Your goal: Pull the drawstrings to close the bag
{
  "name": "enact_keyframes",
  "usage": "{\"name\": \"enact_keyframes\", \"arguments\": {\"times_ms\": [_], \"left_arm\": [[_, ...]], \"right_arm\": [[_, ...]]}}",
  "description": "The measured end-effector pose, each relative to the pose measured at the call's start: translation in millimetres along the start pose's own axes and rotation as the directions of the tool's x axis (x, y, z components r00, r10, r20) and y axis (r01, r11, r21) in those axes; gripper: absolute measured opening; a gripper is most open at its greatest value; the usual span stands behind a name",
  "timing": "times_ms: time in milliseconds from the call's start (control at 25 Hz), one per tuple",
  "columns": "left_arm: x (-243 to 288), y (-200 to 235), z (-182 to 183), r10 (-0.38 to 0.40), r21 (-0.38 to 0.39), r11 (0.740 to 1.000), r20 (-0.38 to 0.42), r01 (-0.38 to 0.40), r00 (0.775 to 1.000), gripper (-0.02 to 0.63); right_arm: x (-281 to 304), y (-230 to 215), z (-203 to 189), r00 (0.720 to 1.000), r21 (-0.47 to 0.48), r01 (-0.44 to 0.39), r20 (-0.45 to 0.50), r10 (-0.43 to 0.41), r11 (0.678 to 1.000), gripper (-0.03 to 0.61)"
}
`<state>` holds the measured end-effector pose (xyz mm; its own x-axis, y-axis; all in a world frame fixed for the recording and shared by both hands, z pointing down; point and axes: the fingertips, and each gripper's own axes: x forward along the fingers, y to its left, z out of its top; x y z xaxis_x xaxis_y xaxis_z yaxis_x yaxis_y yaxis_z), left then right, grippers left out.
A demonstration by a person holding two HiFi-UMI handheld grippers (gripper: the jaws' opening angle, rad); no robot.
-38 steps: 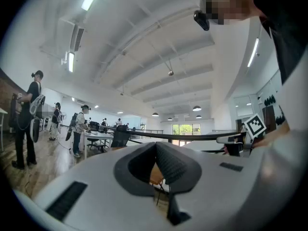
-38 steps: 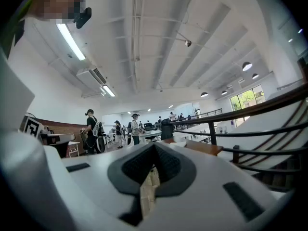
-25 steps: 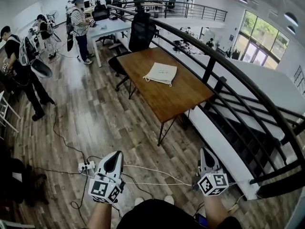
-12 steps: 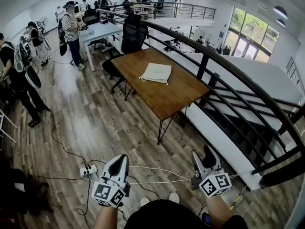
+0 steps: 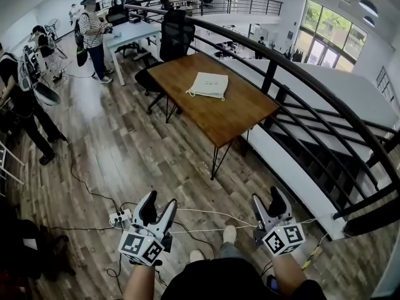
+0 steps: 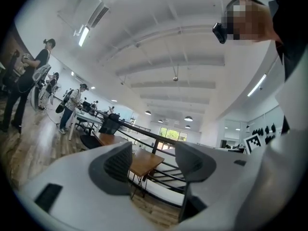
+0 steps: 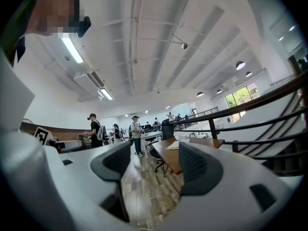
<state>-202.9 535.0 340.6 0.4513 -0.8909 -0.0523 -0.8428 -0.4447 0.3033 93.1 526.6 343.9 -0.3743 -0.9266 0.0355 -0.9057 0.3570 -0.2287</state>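
Having just opened, left gripper (image 5: 160, 200) and right gripper (image 5: 267, 199) jaws gape empty, far from the bag (image 5: 209, 85).

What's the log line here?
phase: pre-grasp | left tongs: just opened, empty | right tongs: just opened, empty | bag: on table, untouched

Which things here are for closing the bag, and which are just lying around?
For the job: drawstring bag, wooden table under it, left gripper and right gripper, both empty, jaws just opened.
Just around: office chair, power strip, railing.
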Motion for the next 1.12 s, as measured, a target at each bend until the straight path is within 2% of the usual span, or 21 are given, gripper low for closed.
{"name": "enact_keyframes", "arguments": {"times_ms": [320,560,920,1120], "left_arm": [[16.2,21.3,9.9,0.054,0.032,0.998,0.007,-0.055,0.998,0.275],[63.9,34.5,21.5,0.093,0.084,0.992,0.008,-0.094,0.996,0.271],[171.4,30.0,8.7,0.099,0.107,0.989,0.005,-0.098,0.995,0.259],[208.3,29.4,2.2,0.127,0.083,0.988,-0.002,-0.127,0.992,0.259]], "right_arm": [[57.2,-2.8,4.5,0.998,0.020,-0.052,0.026,0.052,0.998,0.290],[118.8,-28.4,6.9,0.995,0.032,-0.097,0.030,0.096,0.995,0.259],[173.5,-112.2,27.1,0.994,0.044,-0.099,0.046,0.097,0.994,0.223],[189.1,-149.6,30.5,0.996,0.078,-0.094,0.012,0.093,0.993,0.215]]}}
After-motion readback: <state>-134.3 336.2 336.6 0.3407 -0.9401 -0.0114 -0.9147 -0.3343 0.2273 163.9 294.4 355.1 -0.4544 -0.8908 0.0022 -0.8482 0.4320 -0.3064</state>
